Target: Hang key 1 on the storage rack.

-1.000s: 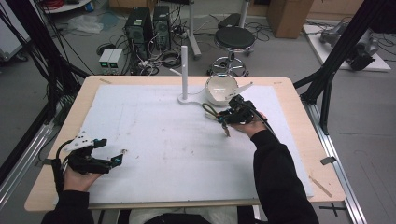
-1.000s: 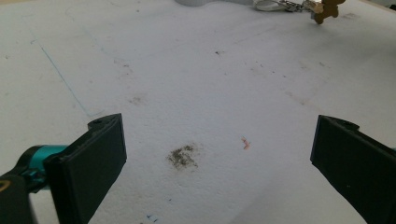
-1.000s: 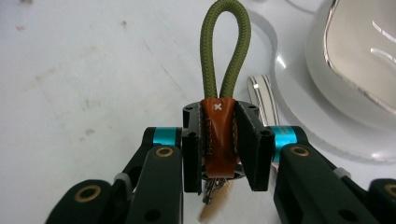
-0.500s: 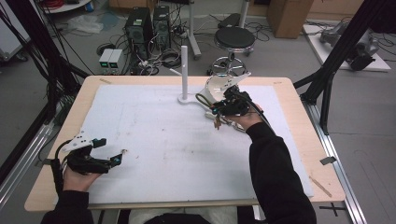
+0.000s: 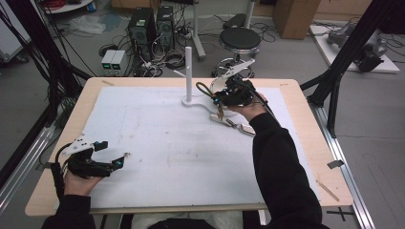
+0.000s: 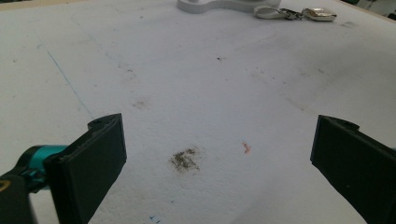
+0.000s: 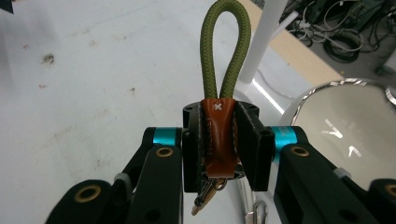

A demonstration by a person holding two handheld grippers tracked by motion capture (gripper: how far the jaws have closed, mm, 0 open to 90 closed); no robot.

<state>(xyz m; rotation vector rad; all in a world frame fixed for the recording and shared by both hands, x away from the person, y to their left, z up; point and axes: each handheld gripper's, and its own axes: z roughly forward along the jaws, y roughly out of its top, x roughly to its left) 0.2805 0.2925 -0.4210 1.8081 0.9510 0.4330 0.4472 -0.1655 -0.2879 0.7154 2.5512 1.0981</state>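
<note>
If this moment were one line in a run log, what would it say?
right gripper: shut on keychain, green loop up | near white peg stand | left gripper: open, nothing between jaws, over white mat

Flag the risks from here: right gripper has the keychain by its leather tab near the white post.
1. The right gripper clamps the brown leather tab, not the green cord loop. The loop could flop and miss the white post.
2. Keys dangle below the fingers; they might swing into the glass bowl close beside.
3. A second keychain lies beneath the hand; it might snag.
</note>
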